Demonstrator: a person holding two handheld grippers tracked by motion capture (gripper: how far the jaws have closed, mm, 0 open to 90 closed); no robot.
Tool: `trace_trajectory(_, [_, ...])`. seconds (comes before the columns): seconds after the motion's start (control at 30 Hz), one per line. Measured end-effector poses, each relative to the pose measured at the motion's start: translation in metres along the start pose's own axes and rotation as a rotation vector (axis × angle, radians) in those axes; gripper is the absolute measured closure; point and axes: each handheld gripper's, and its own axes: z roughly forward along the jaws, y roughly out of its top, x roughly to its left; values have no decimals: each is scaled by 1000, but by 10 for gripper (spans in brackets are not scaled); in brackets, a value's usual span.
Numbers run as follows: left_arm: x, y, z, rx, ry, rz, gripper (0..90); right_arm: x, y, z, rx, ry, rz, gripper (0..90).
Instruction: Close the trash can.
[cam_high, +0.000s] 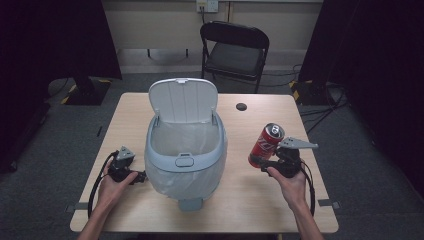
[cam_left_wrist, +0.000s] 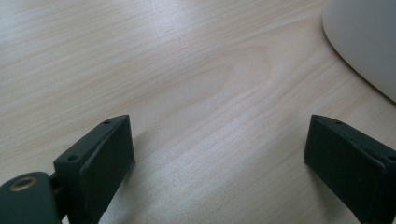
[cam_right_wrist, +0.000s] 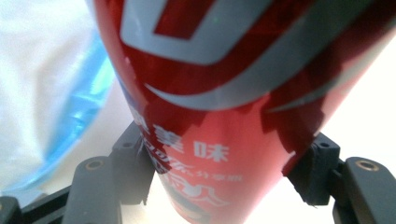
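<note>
1. The red drinks can sits clamped in the right gripper, held off the table and tilted, its silver top leaning up and away from the person.
2. In the right gripper view the can stands between the two black jaws, both pads pressing its sides low on the body.
3. The can is just to the right of the pale grey pedal bin, apart from it.
4. The bin's lid stands open and upright at the back; a white liner hangs over the rim.
5. The left gripper rests low on the table left of the bin, its jaws spread wide with nothing between them, bare wood showing in the gap.
6. A black folding chair stands beyond the table.
</note>
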Motion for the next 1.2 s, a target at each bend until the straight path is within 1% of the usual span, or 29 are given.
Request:
trace_trajectory(0.07, [0,0,0,0,0,0,77,3,3,-4,-12,20,-3,338])
trace_trajectory(0.2, [0,0,0,1,0,0,78,8,9,-10,-27,35,-17,338])
trace_trajectory(0.23, [0,0,0,0,0,0,77,12,14,-15,-37,48,-21,338])
trace_trajectory(0.37, [0,0,0,0,0,-1,77,18,23,-24,-57,80,-32,338])
trace_trajectory(0.4, [0,0,0,0,0,-1,77,18,23,-24,-57,80,-32,338])
trace_trajectory(0.43, [0,0,0,1,0,-1,77,22,30,-31,-74,97,-41,338])
trace_trajectory(0.5, [0,0,0,0,1,-2,77,25,38,-38,-92,109,-50,338])
trace_trajectory(0.53, [0,0,0,0,1,-2,77,25,38,-38,-92,109,-50,338])
trace_trajectory(0.57, [0,0,0,0,1,-2,77,27,46,-46,-126,133,-57,338])
trace_trajectory(0.63, [0,0,0,0,1,-2,77,30,54,-52,-135,136,-66,338])
trace_trajectory(0.67, [0,0,0,1,1,-2,77,30,54,-52,-135,136,-66,338])
trace_trajectory(0.7, [0,0,0,0,1,-2,77,32,62,-56,-145,142,-81,338])
trace_trajectory(0.77, [0,0,0,0,1,-2,77,35,69,-59,-141,129,-77,338])
trace_trajectory(0.83, [0,0,0,1,1,-1,77,37,75,-60,-160,146,-73,338])
trace_trajectory(0.87, [0,0,0,1,1,-1,77,37,75,-60,-160,146,-73,338])
trace_trajectory(0.97, [0,0,0,0,1,-2,77,41,88,-61,-183,164,-81,338])
trace_trajectory(1.0, [0,0,0,0,1,-2,77,41,88,-61,-183,164,-81,338])
trace_trajectory(1.03, [0,0,0,1,1,-2,77,43,96,-63,-205,174,-89,339])
trace_trajectory(1.07, [0,0,0,1,1,-2,77,43,96,-63,-205,174,-89,339])
trace_trajectory(1.13, [0,0,0,0,1,-2,77,46,106,-65,-222,187,-100,339])
trace_trajectory(1.17, [0,0,0,1,1,-2,77,49,116,-68,-235,191,-111,339])
trace_trajectory(1.2, [0,0,0,0,1,-2,77,50,120,-69,-242,196,-116,338])
